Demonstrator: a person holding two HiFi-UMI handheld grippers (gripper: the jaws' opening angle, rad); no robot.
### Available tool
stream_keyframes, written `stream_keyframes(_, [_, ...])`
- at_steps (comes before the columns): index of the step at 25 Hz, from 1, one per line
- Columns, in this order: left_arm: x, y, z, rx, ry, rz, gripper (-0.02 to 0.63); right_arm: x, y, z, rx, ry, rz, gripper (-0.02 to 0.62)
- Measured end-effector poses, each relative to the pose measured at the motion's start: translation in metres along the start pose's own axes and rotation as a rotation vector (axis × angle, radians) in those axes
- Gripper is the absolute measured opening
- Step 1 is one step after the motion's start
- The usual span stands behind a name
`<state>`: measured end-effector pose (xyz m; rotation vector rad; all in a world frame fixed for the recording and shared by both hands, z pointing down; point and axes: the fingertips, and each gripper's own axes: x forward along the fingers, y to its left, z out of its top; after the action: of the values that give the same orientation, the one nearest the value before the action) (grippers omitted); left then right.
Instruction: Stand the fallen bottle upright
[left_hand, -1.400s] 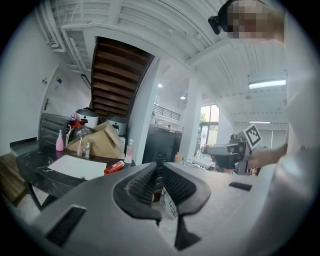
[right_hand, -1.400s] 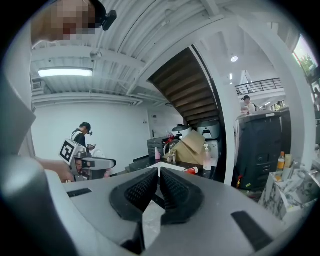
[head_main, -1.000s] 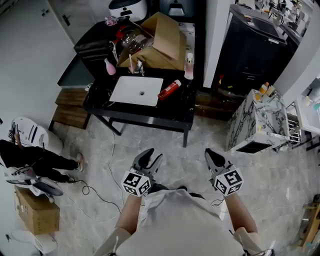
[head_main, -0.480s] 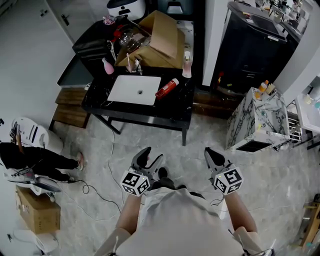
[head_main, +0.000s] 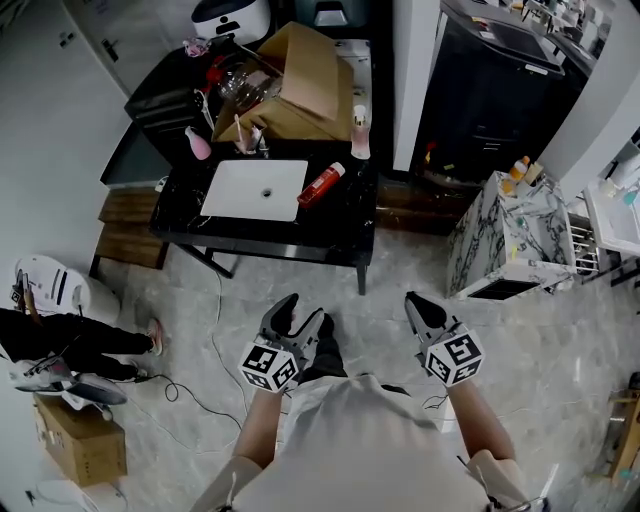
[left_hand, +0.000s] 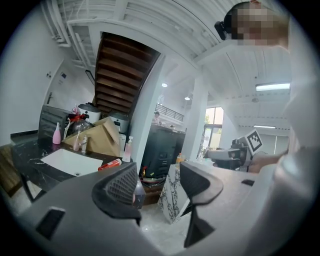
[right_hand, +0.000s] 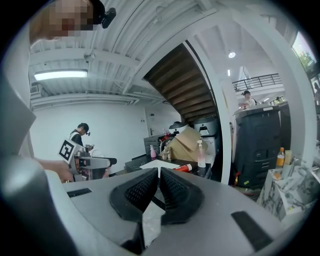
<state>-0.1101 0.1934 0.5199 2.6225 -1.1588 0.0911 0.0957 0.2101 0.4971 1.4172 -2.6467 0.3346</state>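
Observation:
The red bottle (head_main: 321, 185) lies on its side on the black table (head_main: 340, 225), right of a white basin (head_main: 255, 189). It also shows far off in the left gripper view as the red bottle (left_hand: 109, 164) and in the right gripper view as the red bottle (right_hand: 183, 168). Both grippers hang over the floor, well short of the table. My left gripper (head_main: 298, 316) (left_hand: 157, 185) is opening its jaws, with nothing between them. My right gripper (head_main: 420, 308) (right_hand: 158, 187) has its pads together and holds nothing.
On the table's far side stand a cardboard box (head_main: 300, 85), a pink bottle (head_main: 197, 143) and a clear pump bottle (head_main: 360, 135). A marble-patterned cabinet (head_main: 500, 240) stands to the right. At the left are a seated person (head_main: 60, 335), a floor cable (head_main: 215, 330) and a carton (head_main: 80, 440).
The table and bottle have slid to the left in the head view as the person moves. Both grippers keep their place low in the picture. The left jaws stand wider apart.

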Motion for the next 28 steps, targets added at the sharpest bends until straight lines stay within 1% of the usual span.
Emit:
stream_keyframes(10, [0.06, 0.066, 0.02, -0.001, 0.012, -0.048, 0.262, 0.07, -0.033, 0.014, 0.008, 0.017, -0.047, 0.038])
stream_keyframes(16, [0.103, 0.102, 0.042, 0.027, 0.033, -0.094, 0.266, 0.124, -0.056, 0.028, 0.022, 0.033, -0.073, 0.038])
stream_keyframes(21, [0.136, 0.146, 0.055, 0.037, 0.061, -0.139, 0.272, 0.171, -0.07, 0.037, 0.039, 0.052, -0.109, 0.038])
stream_keyframes(28, [0.173, 0.194, 0.072, 0.084, 0.089, -0.195, 0.274, 0.227, -0.082, 0.052, 0.04, 0.067, -0.157, 0.038])
